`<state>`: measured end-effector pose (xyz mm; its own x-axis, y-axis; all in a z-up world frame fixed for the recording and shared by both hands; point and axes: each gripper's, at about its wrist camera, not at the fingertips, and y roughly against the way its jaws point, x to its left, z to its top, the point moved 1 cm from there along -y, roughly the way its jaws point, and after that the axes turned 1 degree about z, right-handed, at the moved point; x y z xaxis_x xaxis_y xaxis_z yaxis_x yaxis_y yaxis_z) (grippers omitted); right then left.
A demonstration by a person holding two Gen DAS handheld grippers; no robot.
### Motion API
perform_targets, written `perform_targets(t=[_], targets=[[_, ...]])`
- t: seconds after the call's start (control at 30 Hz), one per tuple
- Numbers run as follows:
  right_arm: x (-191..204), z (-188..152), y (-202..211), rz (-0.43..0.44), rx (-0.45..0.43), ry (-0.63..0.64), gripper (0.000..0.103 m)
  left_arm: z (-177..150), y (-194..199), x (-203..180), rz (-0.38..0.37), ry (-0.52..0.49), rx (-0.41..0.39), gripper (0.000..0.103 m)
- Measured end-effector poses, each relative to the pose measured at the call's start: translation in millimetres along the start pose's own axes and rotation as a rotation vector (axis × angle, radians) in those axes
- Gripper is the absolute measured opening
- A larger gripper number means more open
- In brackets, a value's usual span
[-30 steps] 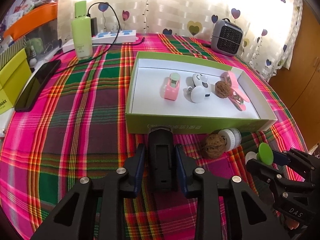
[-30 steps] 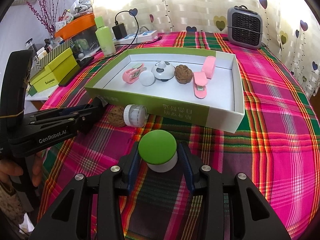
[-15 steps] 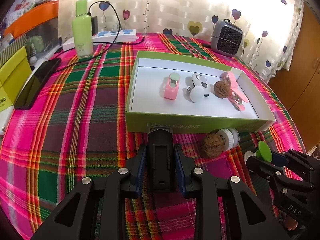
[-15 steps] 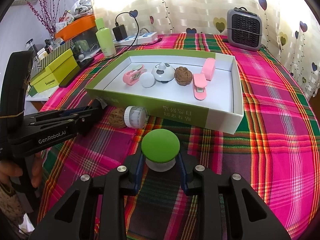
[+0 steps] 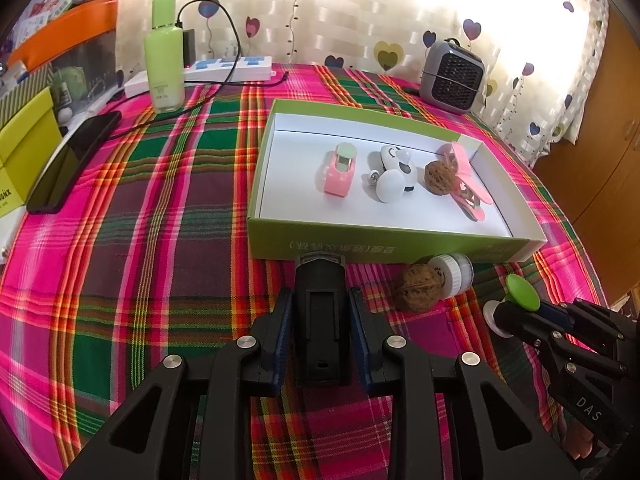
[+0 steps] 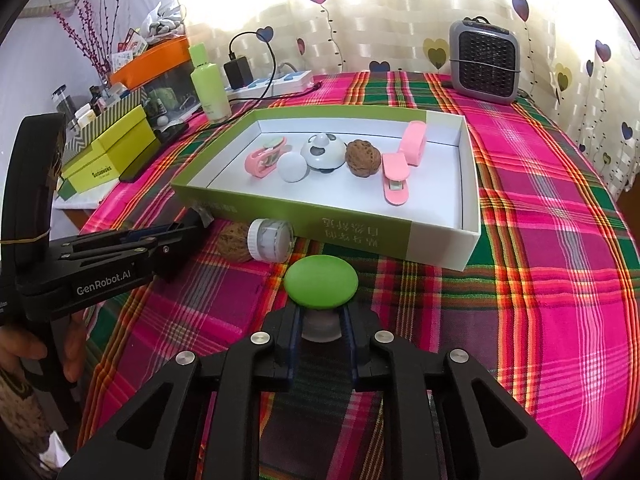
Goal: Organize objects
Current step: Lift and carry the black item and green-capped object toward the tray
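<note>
My right gripper [image 6: 322,330] has just closed its jaws, and now the pads pinch the white stem of the green-capped knob [image 6: 321,284] on the tablecloth [image 6: 540,300], just short of the box [image 6: 400,236]. My left gripper [image 5: 320,344] hangs narrow around the black clip [image 5: 320,320], gripped as far as I can tell. Both grasps look set, so lifting into the box should come next.

A green-sided, white-lined box [image 6: 440,248] lies open on the plaid cloth, holding a pink car [image 5: 339,169], a white ball [image 5: 390,186], a panda toy [image 5: 394,158], a walnut [image 5: 439,174] and pink clips [image 6: 395,179]. Just outside its near wall lie a second walnut [image 5: 416,293] touching a tipped white-capped jar [image 5: 454,272], a black clip [image 5: 320,320] and a green-topped knob [image 6: 321,279].
</note>
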<state>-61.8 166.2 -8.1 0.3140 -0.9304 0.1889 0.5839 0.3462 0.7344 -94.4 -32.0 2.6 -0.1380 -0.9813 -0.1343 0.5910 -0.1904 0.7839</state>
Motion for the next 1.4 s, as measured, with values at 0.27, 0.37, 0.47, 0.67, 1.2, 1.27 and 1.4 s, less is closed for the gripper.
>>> perform_targets(t=[0.27,0.37,0.47,0.67,1.2,1.27,1.4], targets=[[2,0,2,0.011,-0.015,0.006,0.018,-2,2,0,-0.011,0.006,0.000,0.025],[3,0,2,0.010,-0.018,0.009,0.018,-2,3,-1,-0.012,0.006,-0.001,0.025],[3,0,2,0.012,-0.019,0.011,0.018,-2,3,-1,-0.012,0.009,0.000,0.025],[4,-1,-1,0.005,0.001,0.017,0.018,-2,2,0,-0.012,0.012,0.002,0.025],[2,3,8,0.007,-0.057,0.007,0.018,3,13,-1,-0.026,0.014,-0.031,0.025],[2,4,10,0.006,-0.063,0.005,0.018,4,15,-1,-0.029,0.012,-0.034,0.025],[3,7,12,0.010,-0.072,0.006,0.018,5,16,-3,-0.031,0.004,-0.038,0.025]])
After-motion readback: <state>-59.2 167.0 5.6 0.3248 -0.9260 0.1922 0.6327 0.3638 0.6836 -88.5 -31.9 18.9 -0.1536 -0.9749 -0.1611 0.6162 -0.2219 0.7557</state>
